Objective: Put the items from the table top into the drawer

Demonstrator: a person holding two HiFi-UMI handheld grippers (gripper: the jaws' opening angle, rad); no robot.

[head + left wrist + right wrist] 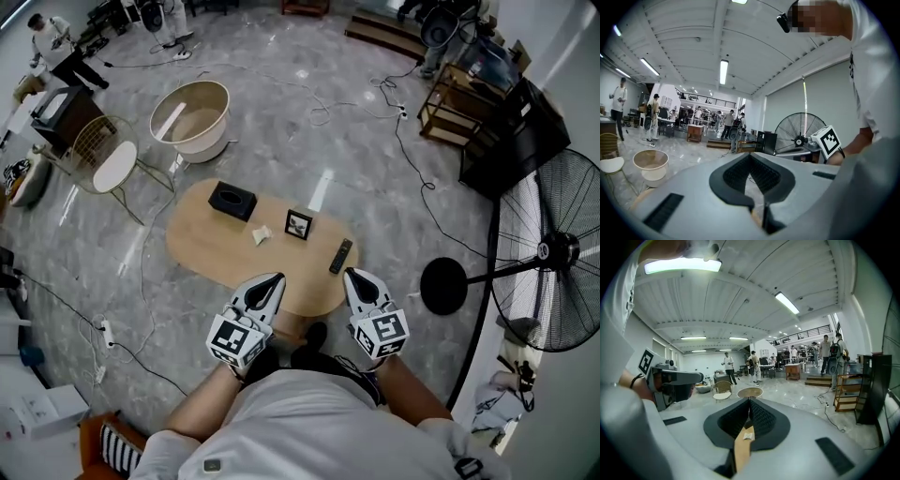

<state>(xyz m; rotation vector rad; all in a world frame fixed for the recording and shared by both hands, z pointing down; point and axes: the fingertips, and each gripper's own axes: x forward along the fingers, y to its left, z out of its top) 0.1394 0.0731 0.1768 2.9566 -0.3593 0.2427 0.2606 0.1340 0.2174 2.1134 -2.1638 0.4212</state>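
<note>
A person holds the left gripper and right gripper side by side over the near end of an oval wooden table, both pairs of jaws pressed together and empty. A black remote lies just ahead of the right gripper's tip; farther ahead (nearer the left gripper's line) sit a small framed picture, a crumpled white item and a black box

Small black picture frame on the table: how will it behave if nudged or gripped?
The picture frame seems to stand on edge and looks thin, so a high push would likely tip it. It looks rigid, so a grip on its border should hold. Small, probably light; it may slide on the smooth table.
</note>
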